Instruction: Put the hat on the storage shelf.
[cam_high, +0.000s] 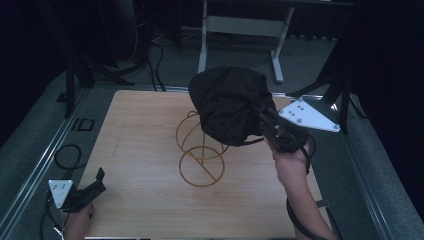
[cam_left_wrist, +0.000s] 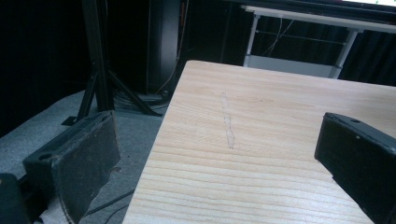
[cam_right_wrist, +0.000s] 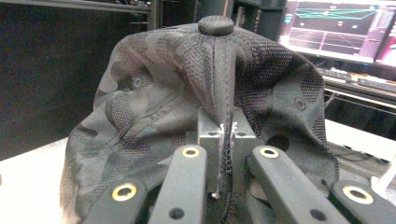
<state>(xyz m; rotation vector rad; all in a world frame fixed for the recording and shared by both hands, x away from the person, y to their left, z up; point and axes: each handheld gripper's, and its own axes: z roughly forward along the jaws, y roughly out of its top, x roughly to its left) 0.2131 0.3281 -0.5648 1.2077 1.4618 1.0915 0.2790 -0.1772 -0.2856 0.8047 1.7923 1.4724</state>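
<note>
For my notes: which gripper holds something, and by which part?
The right gripper pinches a fold of the black cap. The left gripper holds nothing.

light wooden counter (cam_high: 145, 200) with a faint scuff line (cam_left_wrist: 228, 123) near its left side; yellow wire stand (cam_high: 200, 155) standing at its centre.

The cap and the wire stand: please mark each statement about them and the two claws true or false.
1. The right claw pinches the black cap. True.
2. The left claw holds the wire stand. False: it is open, holding nothing, at the table's near left corner.
3. The cap lies flat on the table. False: it is held up over the stand.
4. The stand is of yellowish wire with a ring base. True.
</note>
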